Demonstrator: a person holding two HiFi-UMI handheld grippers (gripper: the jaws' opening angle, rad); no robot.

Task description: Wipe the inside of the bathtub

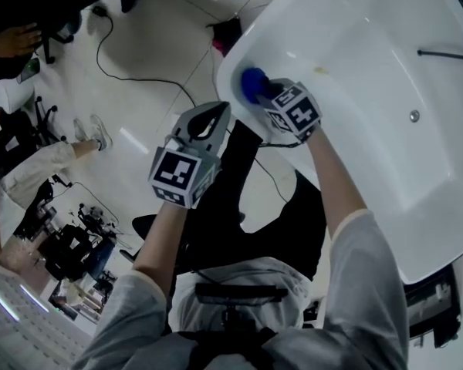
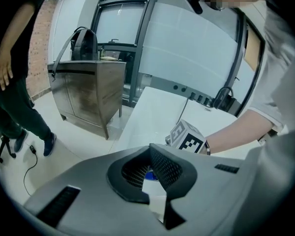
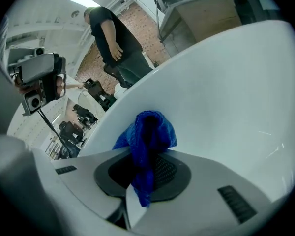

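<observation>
At the rounded end of the glossy white bathtub [image 1: 370, 60], the right gripper [image 1: 264, 92] is clamped on a crumpled blue microfibre cloth [image 3: 147, 132], holding it at the tub's inner wall just inside the rim. Outside the tub, above the pale floor [image 1: 139, 52], the left gripper [image 1: 207, 120] hovers, its jaws seemingly closed on nothing.

The bathtub [image 1: 386, 60] is glossy white. The cloth [image 3: 146, 132] is deep blue. The left gripper [image 2: 148, 175] and right gripper [image 3: 140, 178] are pale grey, with black grid-textured fingers [image 2: 168, 168] and black-and-white square-patterned marker cubes [image 1: 176, 172].
</observation>
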